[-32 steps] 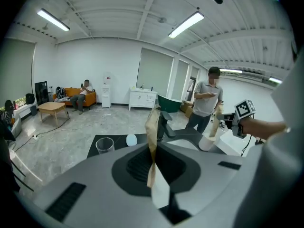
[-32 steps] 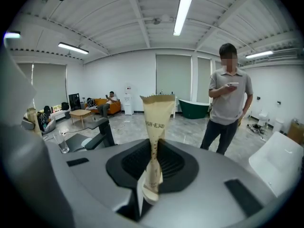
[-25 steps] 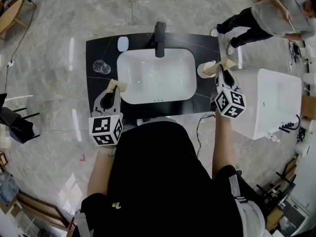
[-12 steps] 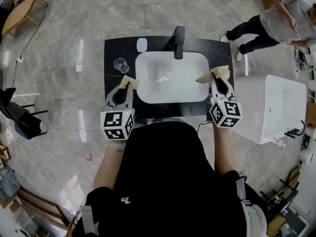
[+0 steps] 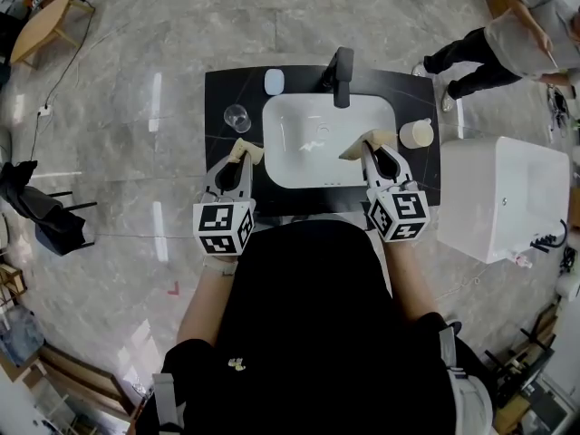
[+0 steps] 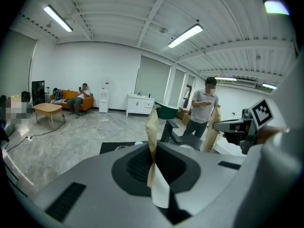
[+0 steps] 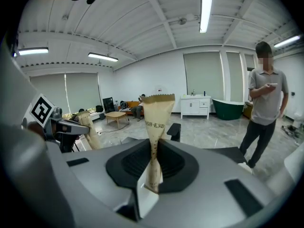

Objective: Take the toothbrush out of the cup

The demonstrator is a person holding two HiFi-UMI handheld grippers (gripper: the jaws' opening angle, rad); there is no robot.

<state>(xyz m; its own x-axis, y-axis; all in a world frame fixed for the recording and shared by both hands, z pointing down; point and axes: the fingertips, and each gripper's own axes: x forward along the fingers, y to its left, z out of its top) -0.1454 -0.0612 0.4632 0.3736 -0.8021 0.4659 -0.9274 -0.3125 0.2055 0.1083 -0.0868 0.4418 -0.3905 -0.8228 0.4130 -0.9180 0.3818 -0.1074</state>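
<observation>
Shifted right gripper [image 5: 360, 146] leftward, off the cream round cup [image 5: 417, 133] standing right of the white rectangular basin [image 5: 299, 169], to above that basin's right rim; now apart from the cup.

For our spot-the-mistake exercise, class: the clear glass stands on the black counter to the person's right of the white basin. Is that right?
No. The clear glass stands on the black counter to the person's left of the white basin; the head view shows it. The cream cup is what stands on the right.
</observation>
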